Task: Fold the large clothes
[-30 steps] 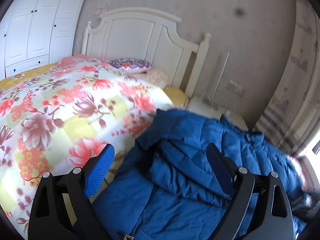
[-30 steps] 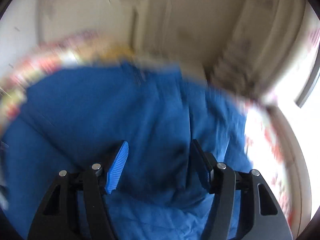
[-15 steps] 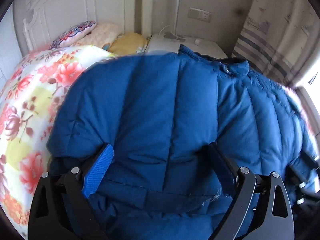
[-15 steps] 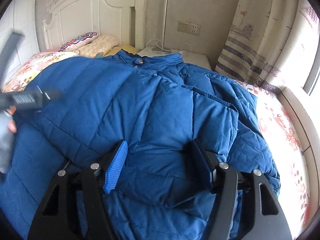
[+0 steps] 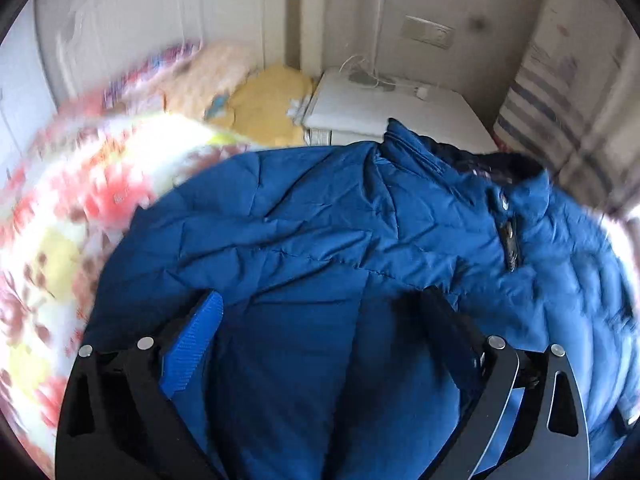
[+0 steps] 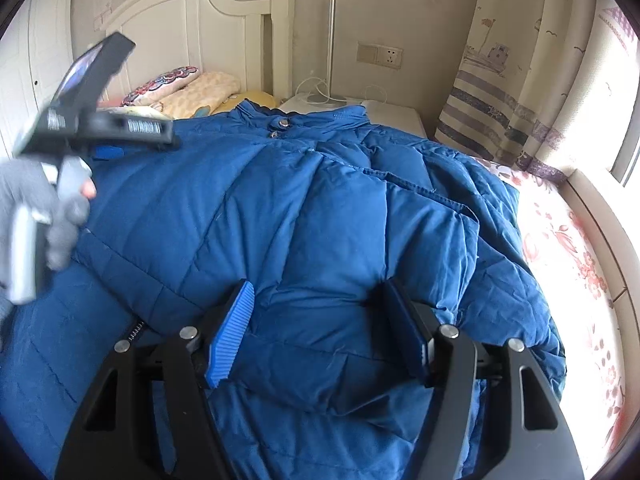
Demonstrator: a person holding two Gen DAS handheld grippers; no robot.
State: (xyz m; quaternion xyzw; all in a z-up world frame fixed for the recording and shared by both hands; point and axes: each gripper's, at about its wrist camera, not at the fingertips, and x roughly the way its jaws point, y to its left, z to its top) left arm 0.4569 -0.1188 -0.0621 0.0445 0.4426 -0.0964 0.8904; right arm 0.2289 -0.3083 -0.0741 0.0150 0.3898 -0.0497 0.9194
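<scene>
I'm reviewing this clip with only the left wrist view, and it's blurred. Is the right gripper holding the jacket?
Observer: It looks so. The right gripper has its pads pressed on a thick fold of the jacket.
Operator: Which part of it?
Observer: Mid-body, well below the collar snap.
Operator: Any hand in sight?
Observer: Yes, a grey-gloved hand at the left edge, above the jacket, gripping a handle.
</scene>
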